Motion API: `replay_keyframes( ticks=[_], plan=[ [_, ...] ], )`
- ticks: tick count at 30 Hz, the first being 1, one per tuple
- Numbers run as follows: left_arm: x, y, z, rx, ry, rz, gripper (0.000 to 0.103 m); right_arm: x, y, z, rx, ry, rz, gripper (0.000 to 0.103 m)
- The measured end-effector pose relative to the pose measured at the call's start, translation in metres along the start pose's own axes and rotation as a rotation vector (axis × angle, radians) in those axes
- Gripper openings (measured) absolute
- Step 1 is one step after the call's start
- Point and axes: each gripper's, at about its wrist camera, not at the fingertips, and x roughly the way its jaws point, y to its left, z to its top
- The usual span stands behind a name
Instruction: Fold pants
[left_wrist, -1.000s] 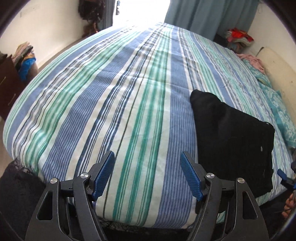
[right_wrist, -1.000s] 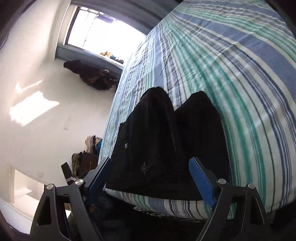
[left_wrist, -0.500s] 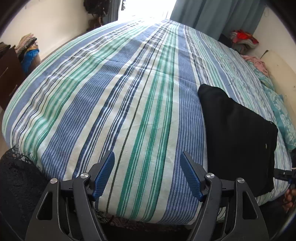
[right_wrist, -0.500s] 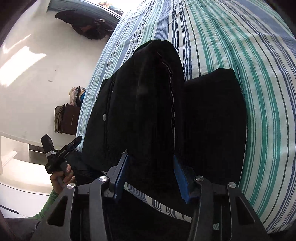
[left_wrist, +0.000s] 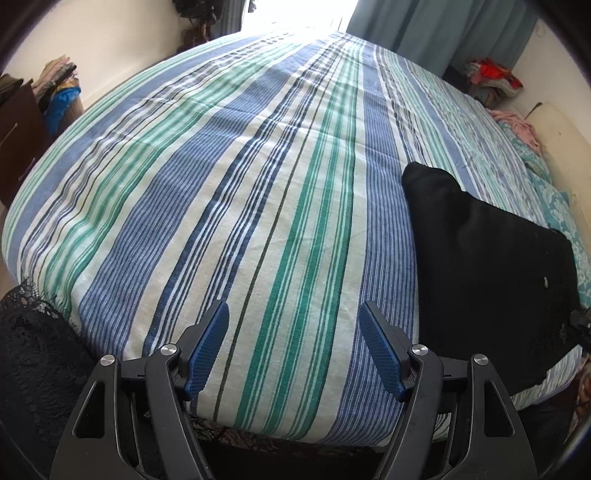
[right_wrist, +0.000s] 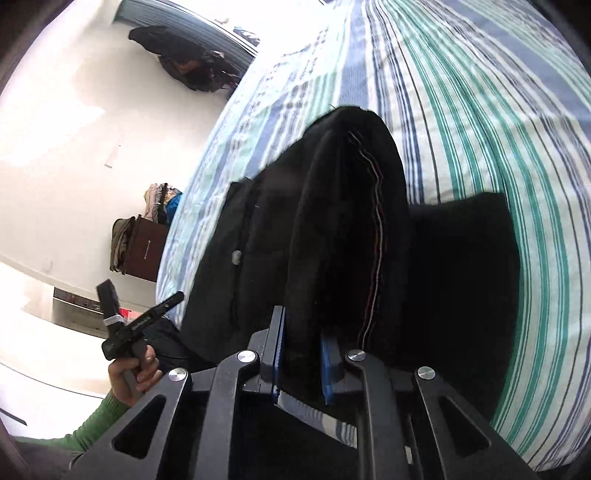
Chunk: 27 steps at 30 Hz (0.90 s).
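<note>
striped bedsheet (left_wrist: 258, 206), in blue, green and white bands, covers the bed and fills most of both views. black pants (left_wrist: 491, 273) lie folded near the bed's near edge, toward its right side as seen from the left wrist camera. left gripper (left_wrist: 293, 345) hovers over bare sheet, well apart from the pants, blue pads spread wide with nothing between them. right gripper (right_wrist: 301, 363) is closing its jaws on a raised fold of the pants (right_wrist: 343, 229); the fabric sits between the blue pads, which press it from both sides. a hand (right_wrist: 135, 373) in a green sleeve (right_wrist: 96, 424) holds the left gripper's handle beside the bed. dark wooden cabinet (right_wrist: 142, 247) stands against the white wall.
</note>
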Motion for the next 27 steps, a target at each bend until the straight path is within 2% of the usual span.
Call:
replay_keyframes(
  ticks=[3,6,9,13,16,18,19,22,24,27],
  plan=[
    [-0.006,-0.005,0.0,0.008,-0.015,-0.019,0.075,-0.036,0.019,0.001,-0.043,-0.059,0.022,0.016],
    [-0.015,-0.017,-0.002,0.052,-0.041,-0.034,0.075,-0.057,0.02,-0.004,-0.058,-0.07,-0.003,0.016],
    [-0.022,-0.035,-0.005,0.1,-0.066,-0.047,0.075,-0.055,-0.003,-0.015,-0.026,-0.057,-0.06,0.015],
    [-0.029,-0.072,-0.01,0.198,-0.081,-0.092,0.075,-0.029,-0.066,-0.038,0.059,0.006,-0.221,0.016],
    [-0.033,-0.104,-0.014,0.293,-0.089,-0.116,0.075,-0.026,-0.076,-0.046,0.072,-0.044,-0.21,0.019],
    [-0.034,-0.121,-0.017,0.336,-0.101,-0.131,0.076,-0.037,-0.077,-0.043,0.097,-0.037,-0.193,0.03],
    [-0.033,-0.129,-0.018,0.353,-0.106,-0.137,0.077,-0.047,-0.075,-0.04,0.078,-0.034,-0.21,0.031],
    [-0.025,-0.147,-0.027,0.389,-0.108,-0.142,0.079,-0.084,-0.052,-0.02,-0.012,-0.118,-0.304,0.032],
    [-0.017,-0.157,-0.037,0.414,-0.09,-0.138,0.079,-0.098,-0.031,-0.002,-0.051,-0.17,-0.291,0.032],
    [-0.01,-0.165,-0.052,0.46,-0.074,-0.121,0.079,-0.091,-0.002,0.021,-0.089,-0.227,-0.26,0.032]
  ],
)
